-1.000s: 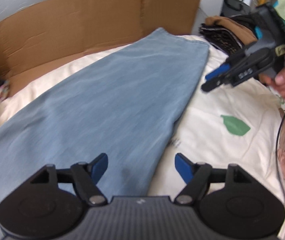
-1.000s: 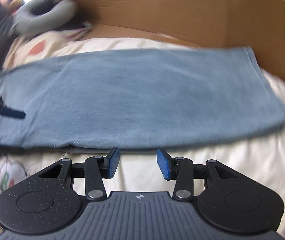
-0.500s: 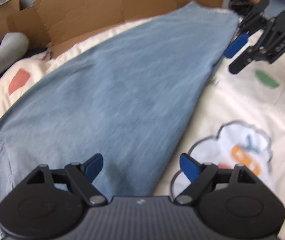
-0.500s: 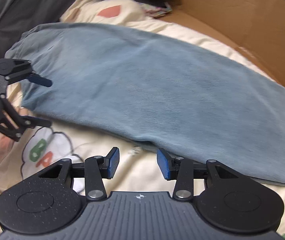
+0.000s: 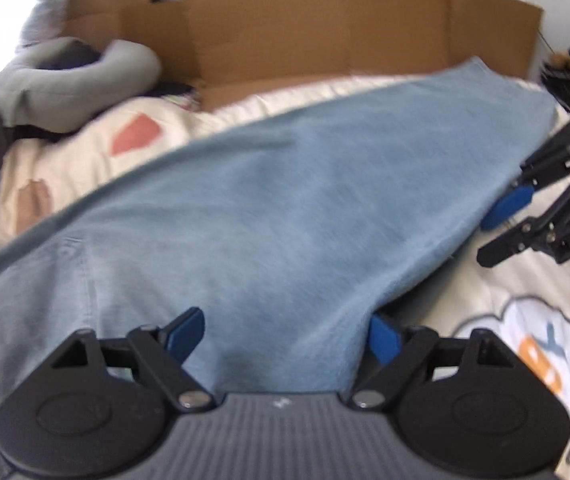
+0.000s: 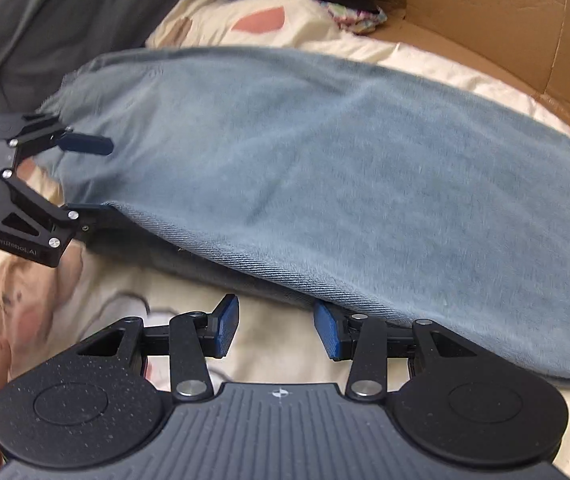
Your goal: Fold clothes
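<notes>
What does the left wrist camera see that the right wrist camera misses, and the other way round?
Only the left wrist view shows the cartoon cloud print on the bedsheet and the right gripper, open beside the cloth's edge. Only the right wrist view shows the dark grey blanket, a crumpled patterned cloth, and the left gripper, open with one finger above and one below the cloth's edge. Both show the blue denim garment, the cardboard and the grey pillow.
</notes>
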